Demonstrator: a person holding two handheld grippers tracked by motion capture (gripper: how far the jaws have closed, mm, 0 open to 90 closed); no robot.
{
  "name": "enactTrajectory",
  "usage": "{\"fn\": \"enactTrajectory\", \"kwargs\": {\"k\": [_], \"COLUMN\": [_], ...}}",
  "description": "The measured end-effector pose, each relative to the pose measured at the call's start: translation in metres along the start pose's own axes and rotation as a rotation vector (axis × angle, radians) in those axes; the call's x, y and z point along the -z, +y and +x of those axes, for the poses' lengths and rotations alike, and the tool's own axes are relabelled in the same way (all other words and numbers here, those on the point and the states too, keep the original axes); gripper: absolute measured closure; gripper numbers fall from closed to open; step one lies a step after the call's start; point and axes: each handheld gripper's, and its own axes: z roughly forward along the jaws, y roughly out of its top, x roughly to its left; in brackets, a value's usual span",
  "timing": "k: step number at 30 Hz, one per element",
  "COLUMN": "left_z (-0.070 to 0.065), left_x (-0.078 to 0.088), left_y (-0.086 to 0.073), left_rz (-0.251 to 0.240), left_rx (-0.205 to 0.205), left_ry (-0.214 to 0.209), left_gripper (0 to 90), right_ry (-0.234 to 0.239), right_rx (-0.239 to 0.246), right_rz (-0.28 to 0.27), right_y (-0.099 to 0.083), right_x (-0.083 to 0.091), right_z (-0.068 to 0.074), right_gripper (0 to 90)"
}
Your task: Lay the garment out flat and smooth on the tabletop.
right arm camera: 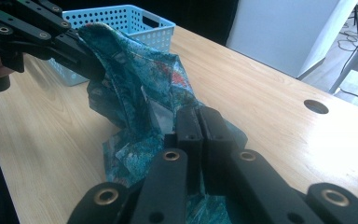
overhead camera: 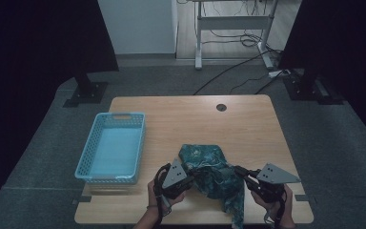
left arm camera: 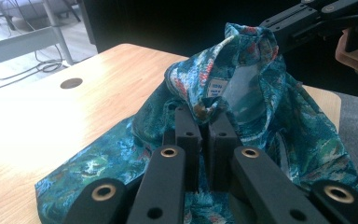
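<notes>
1. Working over the wooden table [overhead camera: 171, 114], you have plenty of bare surface on the far side, so spread toward it, not toward the near edge, where part of the cloth already hangs over.
2. Next to the work, on the left, stands the blue basket [overhead camera: 110, 145]; judging by its open top, it is likely the place for the finished piece, so keep your left elbow from nudging it.
3. The teal patterned shirt [overhead camera: 212, 174] lies bunched at the near middle of the table, lifted between your hands. Pull your hands apart evenly until the collar edge goes taut, then lower it flat.
4. Your left gripper [left arm camera: 204, 114] has its jaws pressed together, pinching a fold of shirt beside the collar. Keep that pinch shallow, so you hold one layer and not a wad.
5. Your right gripper [right arm camera: 200, 122] is likewise clamped on the shirt fabric, near its right side. Match its height to the left.
6. The small white label [left arm camera: 217, 88] inside the collar marks the middle; centre it between the grippers.
</notes>
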Motion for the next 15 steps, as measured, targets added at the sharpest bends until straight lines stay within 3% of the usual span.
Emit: {"fn": "enactTrajectory", "kwargs": {"k": [15], "left_z": [-0.0037], "left_x": [0.0101], "left_y": [0.0074], "left_rz": [-0.025], "left_rx": [-0.017], "left_ry": [0.010], "left_gripper": [85.5], "right_ry": [-0.006], "right_rx": [0.017], "right_rz": [-0.019], "right_y": [0.0053], "right_x": [0.0012], "right_z": [0.0032], "right_gripper": [87.8]}}
